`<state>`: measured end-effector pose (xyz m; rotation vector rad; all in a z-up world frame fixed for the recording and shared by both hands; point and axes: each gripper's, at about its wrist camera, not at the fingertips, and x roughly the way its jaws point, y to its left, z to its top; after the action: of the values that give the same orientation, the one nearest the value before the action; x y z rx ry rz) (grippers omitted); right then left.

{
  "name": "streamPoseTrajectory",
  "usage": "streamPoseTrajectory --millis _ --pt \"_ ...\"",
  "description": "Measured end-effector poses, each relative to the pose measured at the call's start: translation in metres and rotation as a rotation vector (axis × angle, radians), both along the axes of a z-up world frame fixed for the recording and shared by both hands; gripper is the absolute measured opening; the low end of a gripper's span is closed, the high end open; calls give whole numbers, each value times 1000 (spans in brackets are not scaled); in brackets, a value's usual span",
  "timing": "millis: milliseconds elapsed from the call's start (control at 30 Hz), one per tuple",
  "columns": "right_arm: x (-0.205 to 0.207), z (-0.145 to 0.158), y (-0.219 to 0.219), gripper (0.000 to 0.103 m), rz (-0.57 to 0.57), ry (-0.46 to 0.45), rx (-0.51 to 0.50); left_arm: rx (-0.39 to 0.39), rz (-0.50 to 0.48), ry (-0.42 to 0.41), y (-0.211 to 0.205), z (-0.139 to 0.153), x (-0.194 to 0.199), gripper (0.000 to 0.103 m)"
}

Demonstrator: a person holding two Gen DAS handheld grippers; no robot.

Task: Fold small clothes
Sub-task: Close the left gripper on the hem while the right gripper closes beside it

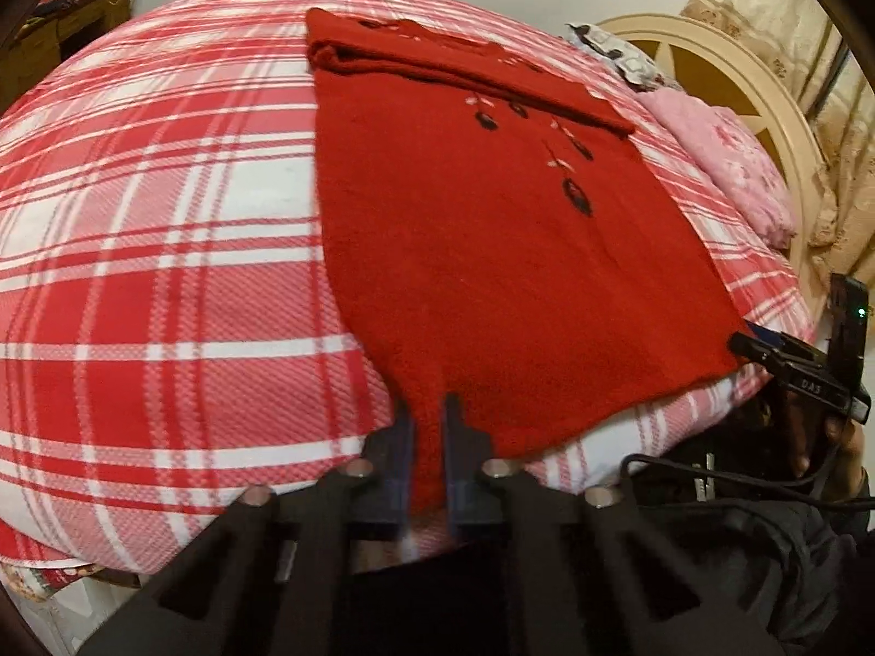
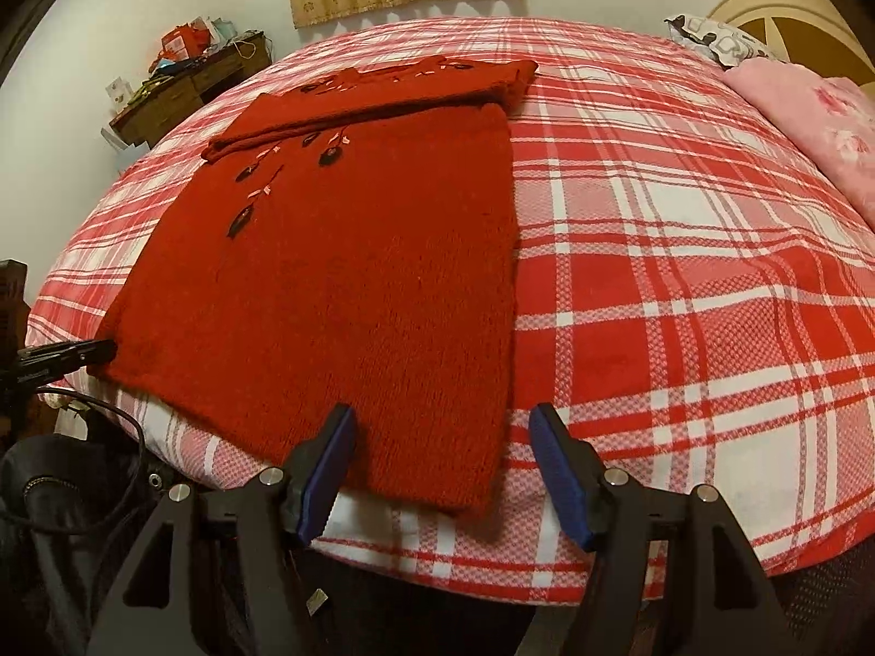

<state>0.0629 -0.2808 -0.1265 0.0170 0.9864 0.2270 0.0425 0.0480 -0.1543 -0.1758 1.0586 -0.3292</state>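
Observation:
A red knitted sweater (image 1: pixel 492 251) with dark embroidered leaves lies flat on the red-and-white plaid bed cover (image 1: pixel 164 273), its sleeves folded across the far end. My left gripper (image 1: pixel 428 426) is shut on the hem's near left corner, and red fabric runs between its fingers. In the right wrist view the same sweater (image 2: pixel 339 284) spreads ahead, with the left gripper (image 2: pixel 82 354) at its far-left hem corner. My right gripper (image 2: pixel 442 415) stands open, blue pads wide apart, with the hem's near right corner between them and untouched. It also shows in the left wrist view as the right gripper (image 1: pixel 765 352).
A pink pillow (image 2: pixel 820 126) and a patterned cushion (image 2: pixel 711 38) lie by the cream headboard (image 1: pixel 765 87). A cluttered wooden dresser (image 2: pixel 186 93) stands beyond the bed's left side. A black cable (image 1: pixel 738 481) and dark clothing hang below the bed's near edge.

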Motion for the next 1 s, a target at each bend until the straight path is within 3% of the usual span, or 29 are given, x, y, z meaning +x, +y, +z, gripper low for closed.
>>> streamPoseTrajectory --millis 167,400,467,533,700,833,1000 --pt "-4 3 -9 66 -15 8 67 10 -14 -71 -1 12 -2 9" --pt "-4 -2 -8 66 -14 11 69 -31 10 -36 10 5 2 9" --pt "-4 0 -8 59 -4 19 86 -45 15 -42 10 7 1 9" --pt "-4 -1 -8 34 8 34 110 -46 17 -56 10 10 0 9" --pt "-2 -4 -12 16 1 41 158 -85 19 -76 16 17 1 9" --pt "1 6 -27 9 -42 -16 247 -120 31 -81 25 20 12 9" --pt "4 23 -28 8 -55 -87 249 -141 33 -117 23 32 30 9"
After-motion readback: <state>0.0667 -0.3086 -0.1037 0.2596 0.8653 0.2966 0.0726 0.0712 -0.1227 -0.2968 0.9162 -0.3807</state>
